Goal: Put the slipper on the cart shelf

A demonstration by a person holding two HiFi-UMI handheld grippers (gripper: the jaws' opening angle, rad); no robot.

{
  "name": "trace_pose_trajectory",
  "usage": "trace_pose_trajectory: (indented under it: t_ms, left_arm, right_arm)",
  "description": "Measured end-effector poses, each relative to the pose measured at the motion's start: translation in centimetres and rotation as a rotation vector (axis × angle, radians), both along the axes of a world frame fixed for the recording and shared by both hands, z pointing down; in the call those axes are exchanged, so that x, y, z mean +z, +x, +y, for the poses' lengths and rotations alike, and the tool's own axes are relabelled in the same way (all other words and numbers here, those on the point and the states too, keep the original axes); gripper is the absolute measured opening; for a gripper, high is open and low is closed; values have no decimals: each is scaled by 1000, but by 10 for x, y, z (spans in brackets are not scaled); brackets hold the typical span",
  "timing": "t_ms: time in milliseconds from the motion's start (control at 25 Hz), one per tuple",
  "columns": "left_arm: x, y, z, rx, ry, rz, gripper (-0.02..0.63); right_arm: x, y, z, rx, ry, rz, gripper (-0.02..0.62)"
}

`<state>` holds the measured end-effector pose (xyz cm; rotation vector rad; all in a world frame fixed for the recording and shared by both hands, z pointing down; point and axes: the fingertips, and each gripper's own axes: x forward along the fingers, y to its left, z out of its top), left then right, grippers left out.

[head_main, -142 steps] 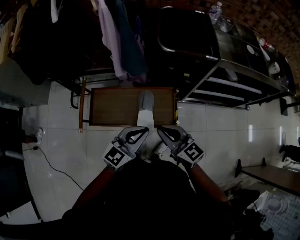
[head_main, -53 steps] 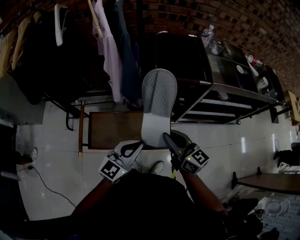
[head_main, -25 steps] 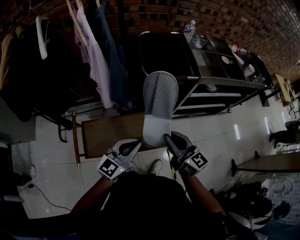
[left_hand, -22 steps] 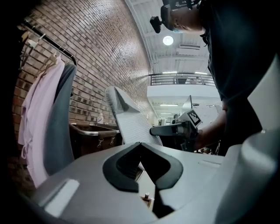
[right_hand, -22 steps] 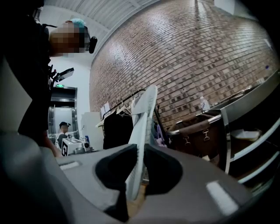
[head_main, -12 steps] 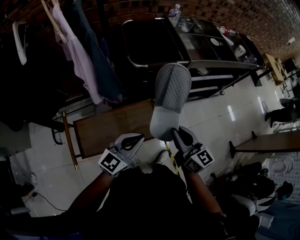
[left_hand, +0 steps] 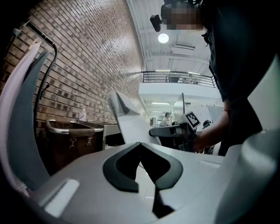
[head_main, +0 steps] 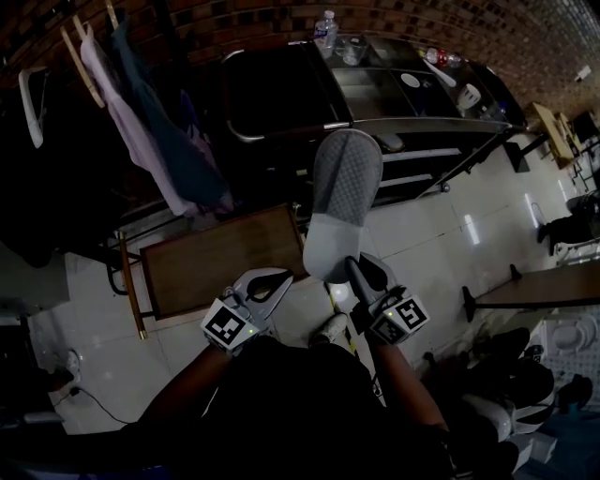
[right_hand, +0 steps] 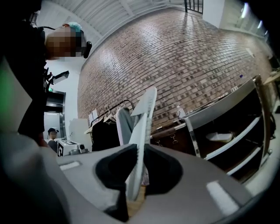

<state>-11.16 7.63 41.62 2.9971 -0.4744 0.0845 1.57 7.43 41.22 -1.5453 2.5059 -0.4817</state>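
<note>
Right gripper view: right gripper (right_hand: 141, 151) pinching slipper (right_hand: 146, 113), left gripper (left_hand: 140, 143) pressed together, bottle (head_main: 325, 26) label illegible.

Large industrial hall, part of it set up as a domestic area. Indicators: brick wall (head_main: 244, 11) at 12 o'clock, high ceiling (left_hand: 148, 26) with railed balcony (left_hand: 177, 78), tile floor (head_main: 422, 244); hung garments (head_main: 131, 141) at 10 o'clock, shelved cart (head_main: 422, 120) at 1 o'clock, low table (head_main: 216, 267) near centre.
</note>
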Motion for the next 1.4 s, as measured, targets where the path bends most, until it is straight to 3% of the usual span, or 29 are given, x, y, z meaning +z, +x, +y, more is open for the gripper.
trace_pose_trajectory:
  t_ms: [440, 680, 1000, 1400]
  left_arm:
    - [-6, 151, 26, 32, 38, -45, 3]
    - [-6, 212, 39, 32, 40, -70, 3]
    - [5, 251, 48, 55, 13, -97, 3]
    - [20, 263, 9, 69, -5, -91, 3]
  right_arm:
    - [13, 125, 29, -42, 16, -83, 52]
    - [12, 179, 37, -61, 16, -126, 52]
    - [22, 225, 42, -38, 9, -119, 52]
    - [42, 237, 15, -27, -39, -109, 52]
